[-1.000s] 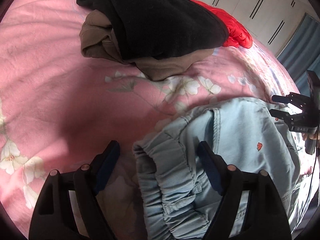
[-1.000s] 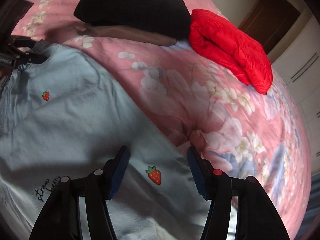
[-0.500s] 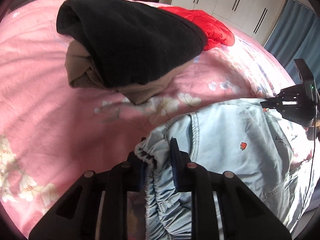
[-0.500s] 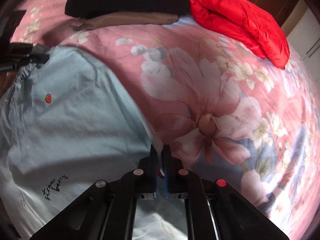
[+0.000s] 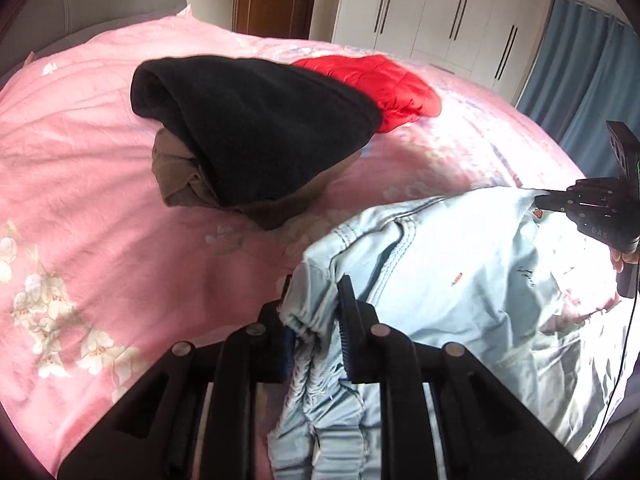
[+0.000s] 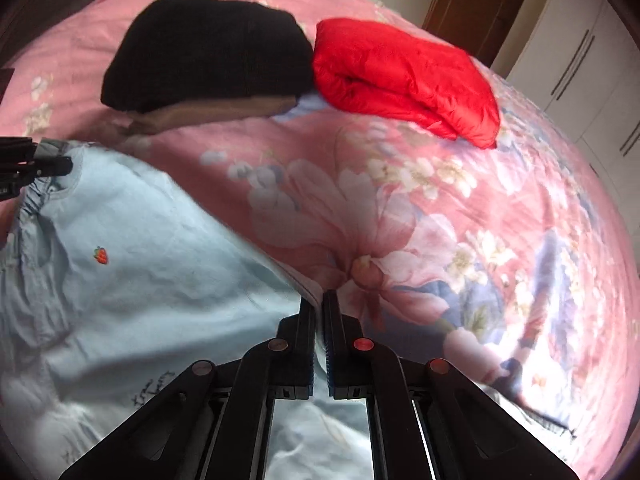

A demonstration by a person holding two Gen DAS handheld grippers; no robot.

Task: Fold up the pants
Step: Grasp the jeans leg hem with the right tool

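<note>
Two grippers (image 5: 314,312) (image 6: 319,312) — both clamping pants (image 5: 460,280)

My pale blue pants (image 5: 448,280), soft denim with a gathered elastic waistband (image 5: 316,364), small strawberry prints (image 6: 101,255) and black script lettering, lie spread and rumpled on the pink floral bed (image 5: 100,220), waistband bunched and lifted at one corner, the far edge raised too.

Pink floral bed (image 5: 100,208), lt-blue pants (image 5: 460,264), brown garment (image 5: 180,176), red jacket (image 5: 384,80)
</note>
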